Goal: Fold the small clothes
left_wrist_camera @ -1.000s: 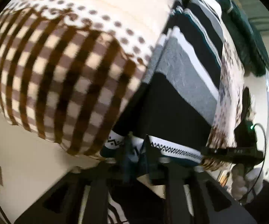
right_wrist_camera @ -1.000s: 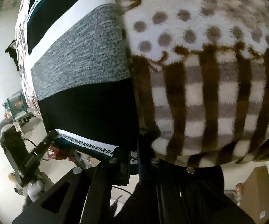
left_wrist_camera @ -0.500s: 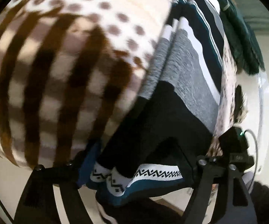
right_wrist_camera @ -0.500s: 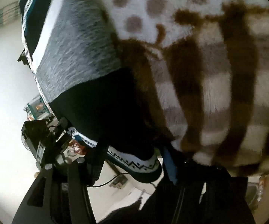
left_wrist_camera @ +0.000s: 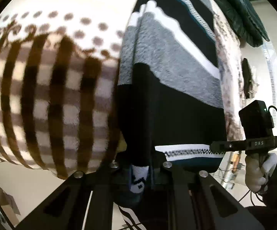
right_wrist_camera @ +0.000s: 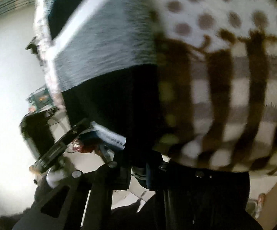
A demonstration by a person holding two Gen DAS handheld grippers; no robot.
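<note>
The left gripper [left_wrist_camera: 140, 174] has its jaws clenched on the patterned hem of a black, grey and white striped fleece garment [left_wrist_camera: 169, 88] lying on a brown-checked plush blanket [left_wrist_camera: 48, 99]. The right gripper [right_wrist_camera: 138, 170] pinches the same hem at its other corner. Judging by this, a fold is starting; next, both should carry the hem across evenly.

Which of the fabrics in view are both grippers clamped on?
The striped black, grey and white knit, held at its zigzag-trimmed hem by the left gripper and right gripper; the brown-checked fleece lies beside it.
</note>
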